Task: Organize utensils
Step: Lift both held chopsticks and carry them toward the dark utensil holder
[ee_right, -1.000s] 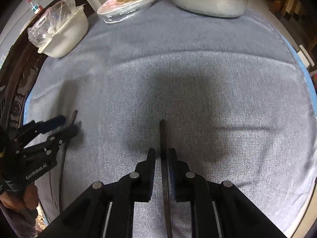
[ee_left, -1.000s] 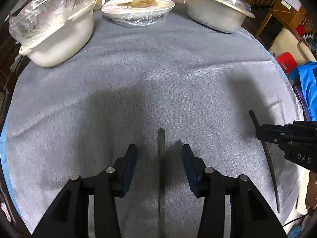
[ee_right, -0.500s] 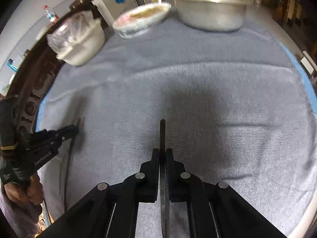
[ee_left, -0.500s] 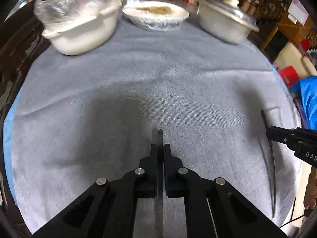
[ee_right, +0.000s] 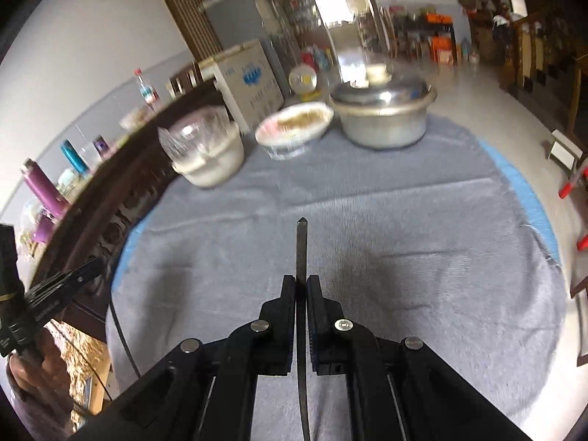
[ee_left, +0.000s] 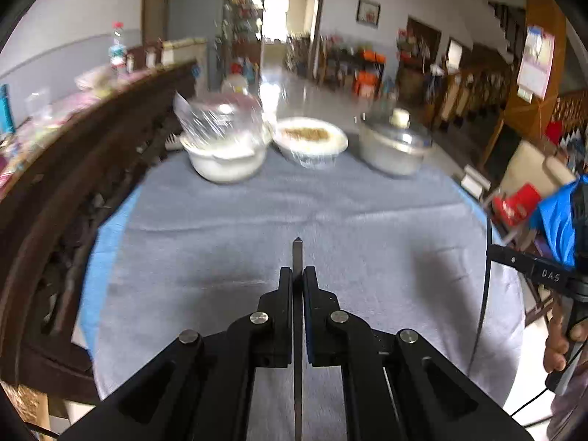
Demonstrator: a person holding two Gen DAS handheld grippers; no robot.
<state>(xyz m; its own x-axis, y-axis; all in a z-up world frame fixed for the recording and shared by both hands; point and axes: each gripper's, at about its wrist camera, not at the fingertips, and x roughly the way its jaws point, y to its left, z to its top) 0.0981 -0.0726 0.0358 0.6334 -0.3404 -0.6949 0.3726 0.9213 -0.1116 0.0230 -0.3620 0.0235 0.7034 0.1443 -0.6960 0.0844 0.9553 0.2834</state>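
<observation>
Grey tablecloth [ee_left: 235, 220] on round table; cling-wrapped white bowl [ee_left: 228, 158], wrapped dish, lidded steel pot [ee_right: 382, 117] at far edge. Left gripper [ee_left: 297, 275] clenched on dark chopstick [ee_left: 297, 253]; right gripper [ee_right: 301, 283] clenched on second chopstick [ee_right: 301, 246]. Both sticks carried clear of cloth. Keep pinch firm, tips level and parallel. Versus a second ago: jaws closed, sticks lifted, views raised.
</observation>
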